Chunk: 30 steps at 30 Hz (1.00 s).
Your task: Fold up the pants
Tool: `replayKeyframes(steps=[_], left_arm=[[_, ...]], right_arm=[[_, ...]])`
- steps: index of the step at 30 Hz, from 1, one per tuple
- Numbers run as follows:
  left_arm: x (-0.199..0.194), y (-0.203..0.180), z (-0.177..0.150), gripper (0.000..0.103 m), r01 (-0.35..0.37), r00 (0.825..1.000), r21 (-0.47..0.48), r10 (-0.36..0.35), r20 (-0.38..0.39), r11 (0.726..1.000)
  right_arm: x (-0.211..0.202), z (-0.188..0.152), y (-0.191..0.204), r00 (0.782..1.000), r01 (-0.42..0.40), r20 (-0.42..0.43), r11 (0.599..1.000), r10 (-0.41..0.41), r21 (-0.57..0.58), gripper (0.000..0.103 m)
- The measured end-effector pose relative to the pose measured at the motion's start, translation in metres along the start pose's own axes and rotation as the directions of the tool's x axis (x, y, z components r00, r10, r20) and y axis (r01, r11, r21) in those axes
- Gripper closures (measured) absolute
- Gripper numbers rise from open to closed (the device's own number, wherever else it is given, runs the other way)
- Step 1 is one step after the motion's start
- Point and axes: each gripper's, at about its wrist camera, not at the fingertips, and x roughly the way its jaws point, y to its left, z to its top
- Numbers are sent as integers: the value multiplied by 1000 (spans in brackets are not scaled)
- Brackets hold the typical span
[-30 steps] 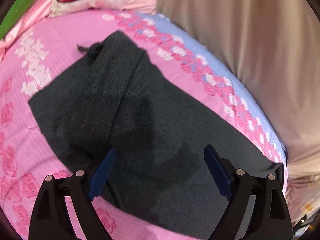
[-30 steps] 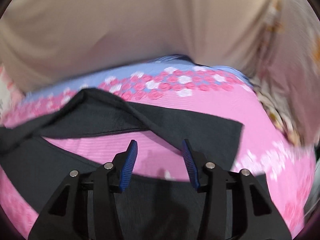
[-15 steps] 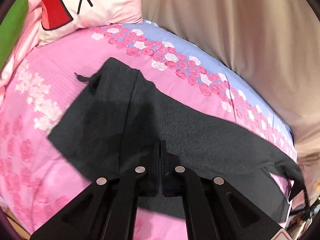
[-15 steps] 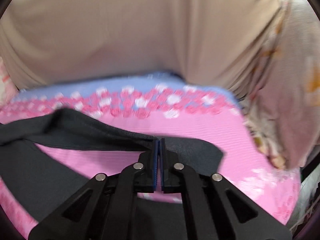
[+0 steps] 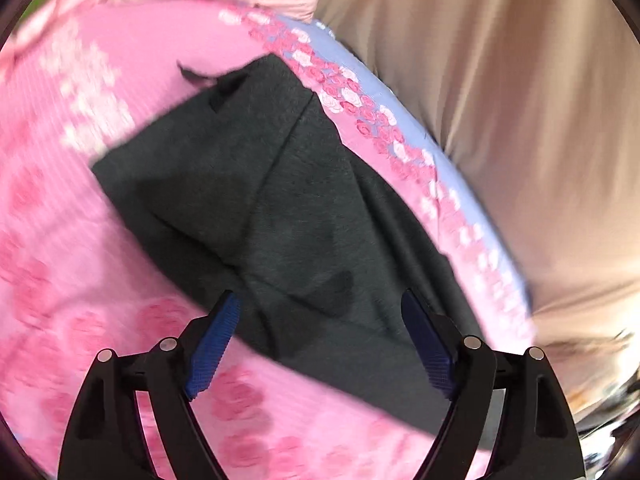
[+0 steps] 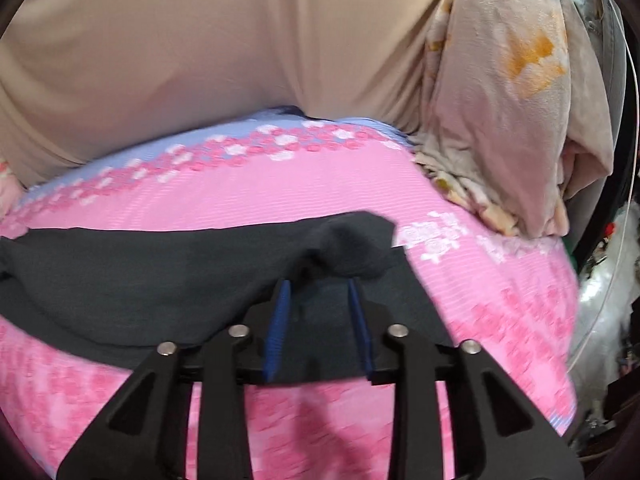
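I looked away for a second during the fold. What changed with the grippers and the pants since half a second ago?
Both have let go: the left hand-held gripper and right hand-held gripper, shut half a second ago, now stand open over the dark pants. The leg that the right one held now lies over the other, hem bunched. The pants remain on the pink bedsheet.

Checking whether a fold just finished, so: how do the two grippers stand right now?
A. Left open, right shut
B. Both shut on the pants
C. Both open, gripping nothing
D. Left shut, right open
C: the left gripper and right gripper each show spread blue pads above the dark pants, nothing pinched.
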Motion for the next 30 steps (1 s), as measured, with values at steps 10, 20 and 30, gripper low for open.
replayKeyframes(steps=[10,20,30], left_arm=[[13,8,22,103,11,1000,-74,-12,-13,997],[-8,20,16,93,-124,992,73,126,-28,990],[-44,24,1,35,-85,989,-20,86,121,996]], right_arm=[[-6,-16,45,997,-77,-4,997,77,-1,69],[-1,-21,23,999,-46,-18,994,48,104,65],[-5,-27,-38,999,-3,-34,964,13,267,65]])
